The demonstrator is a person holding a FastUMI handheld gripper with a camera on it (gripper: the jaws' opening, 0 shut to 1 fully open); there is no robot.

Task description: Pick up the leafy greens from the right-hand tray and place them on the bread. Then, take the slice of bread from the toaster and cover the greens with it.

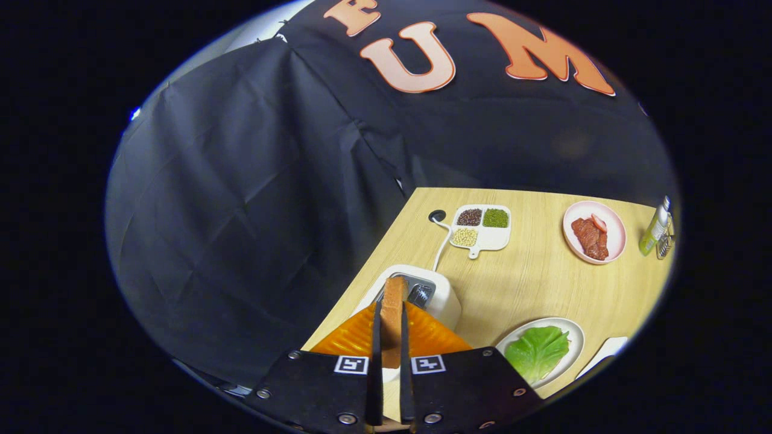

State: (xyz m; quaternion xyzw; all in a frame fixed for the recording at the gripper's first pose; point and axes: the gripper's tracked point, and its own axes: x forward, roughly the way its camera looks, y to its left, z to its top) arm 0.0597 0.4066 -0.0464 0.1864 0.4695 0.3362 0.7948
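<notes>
My gripper (391, 337) is shut on a slice of bread (393, 307), held edge-on between both fingers and lifted above the white toaster (437, 298). The slice's top edge rises past the fingertips, in front of the toaster's slot. To the right of the fingers, a leafy green (537, 351) lies on a white plate (576, 340) on the wooden table; whether bread lies under it is hidden.
Beyond the toaster stands a white divided dish (481, 228) with grains, the toaster's cord running toward it. A pink plate (594, 232) with meat and a bottle (656, 226) sit at the far right. Another white tray's corner (606, 349) shows beside the plate.
</notes>
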